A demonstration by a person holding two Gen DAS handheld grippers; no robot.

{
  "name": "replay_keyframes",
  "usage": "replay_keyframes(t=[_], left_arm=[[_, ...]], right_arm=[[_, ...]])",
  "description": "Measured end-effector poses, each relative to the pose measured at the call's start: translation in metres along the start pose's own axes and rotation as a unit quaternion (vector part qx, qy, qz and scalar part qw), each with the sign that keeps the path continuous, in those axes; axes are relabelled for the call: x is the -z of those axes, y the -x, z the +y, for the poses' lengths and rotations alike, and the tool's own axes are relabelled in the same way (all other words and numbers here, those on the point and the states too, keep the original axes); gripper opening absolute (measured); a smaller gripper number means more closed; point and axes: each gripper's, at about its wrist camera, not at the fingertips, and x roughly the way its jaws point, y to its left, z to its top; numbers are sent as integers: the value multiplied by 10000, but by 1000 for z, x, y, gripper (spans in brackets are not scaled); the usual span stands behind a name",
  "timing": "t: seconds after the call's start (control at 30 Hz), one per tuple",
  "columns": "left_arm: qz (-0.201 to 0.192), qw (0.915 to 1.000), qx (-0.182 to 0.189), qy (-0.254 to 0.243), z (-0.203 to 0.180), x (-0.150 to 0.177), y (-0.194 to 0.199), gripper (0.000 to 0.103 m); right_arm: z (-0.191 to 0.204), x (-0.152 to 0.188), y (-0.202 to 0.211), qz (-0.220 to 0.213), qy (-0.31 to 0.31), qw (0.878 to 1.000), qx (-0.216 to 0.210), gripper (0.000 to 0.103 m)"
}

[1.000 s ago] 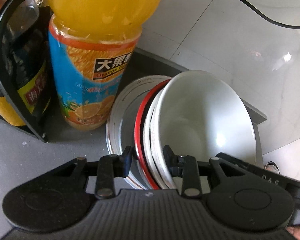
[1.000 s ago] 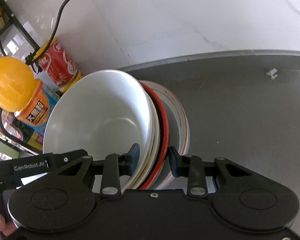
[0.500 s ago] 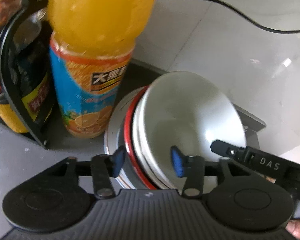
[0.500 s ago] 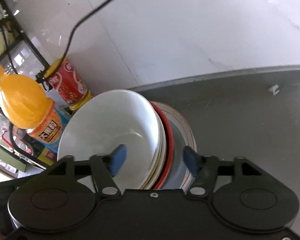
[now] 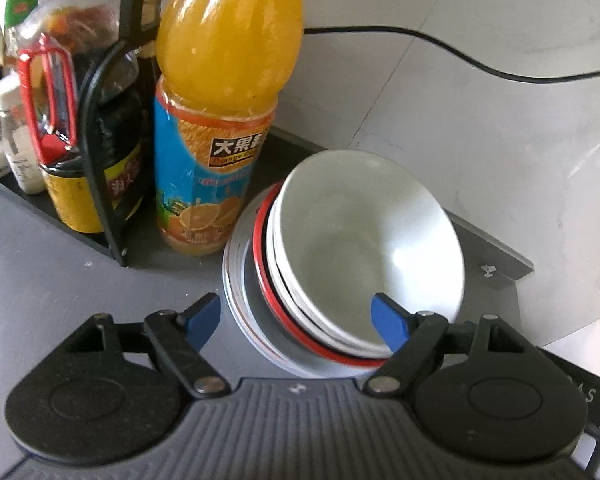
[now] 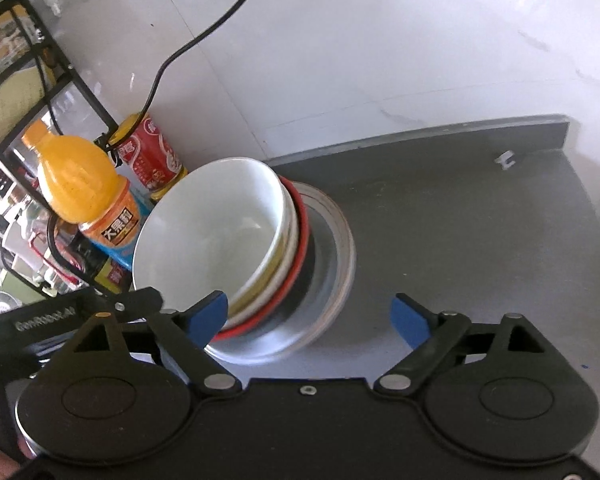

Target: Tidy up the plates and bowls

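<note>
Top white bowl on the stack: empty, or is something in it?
Empty. The top white bowl shows a bare, clean interior in both wrist views, nested upright on the stack.

Left gripper [image 5: 296,318] and right gripper [image 6: 310,318], fingers just spread wide, nothing gripped.

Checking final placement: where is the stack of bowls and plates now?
The stack sits on the grey counter near the wall, just right of the orange juice bottle in the left wrist view, with both open grippers clear of it.
</note>
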Motion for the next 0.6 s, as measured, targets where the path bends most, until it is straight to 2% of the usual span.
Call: replay_keyframes(t=[0.17,0.43,0.6], left_arm=[[-37,10000,-35,-4,-7,11,25,84],[-169,9991,-204,-330,-8,21,68,90],[-218,9990,-50,-377,7,23,87,90]], right_arm=[[-6,8,19,-106,-116,9999,68,93],[4,22,60,-440,-105,9987,223,103],[24,37,80,-664,-142,9966,465,103]])
